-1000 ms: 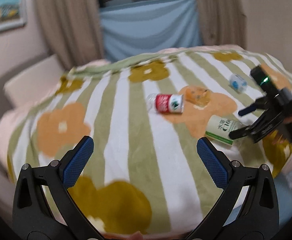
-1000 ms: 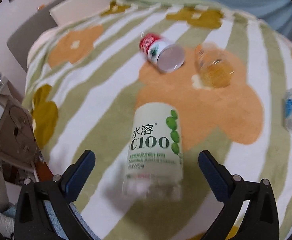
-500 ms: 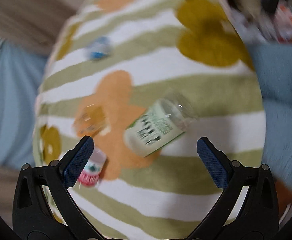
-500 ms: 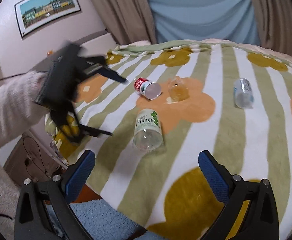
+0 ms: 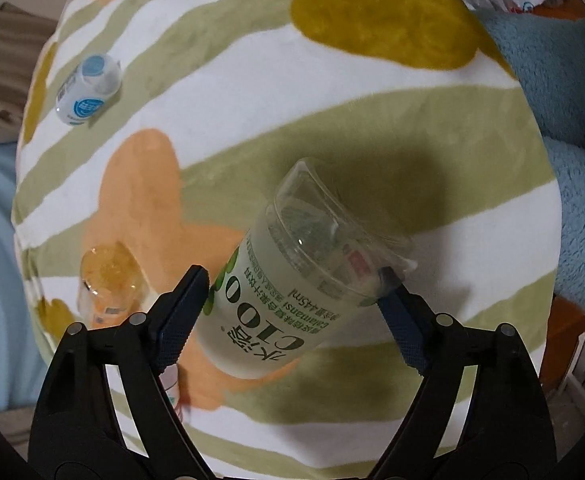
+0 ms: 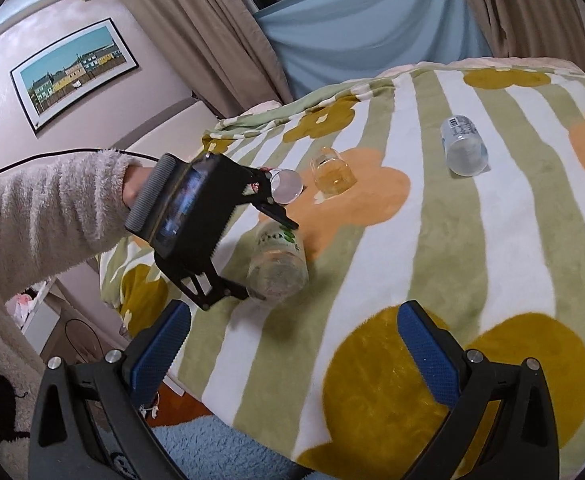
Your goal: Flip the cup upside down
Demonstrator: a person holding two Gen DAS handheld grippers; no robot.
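A clear plastic cup (image 5: 284, 304) with a white-and-green "C100" label lies on its side on the flowered, striped blanket (image 5: 252, 80); its open mouth points away from the left wrist camera. My left gripper (image 5: 292, 280) straddles it, one blue pad against the label and the other against the clear rim. In the right wrist view the same cup (image 6: 280, 264) lies between the left gripper's (image 6: 270, 260) black fingers. The right gripper (image 6: 294, 312) hangs open above the blanket's near edge, holding nothing.
Other cups lie on the blanket: a blue-labelled one (image 6: 464, 146), a clear amber one (image 6: 332, 172) and a red-labelled one (image 6: 286, 186) behind the left gripper. A fluffy sleeve (image 6: 44, 212) reaches in from the left. The blanket's edge drops off close to the cup.
The left gripper swung round, came down over the C100 cup and narrowed its fingers onto it. The right gripper pulled back and up from that cup and stayed open.
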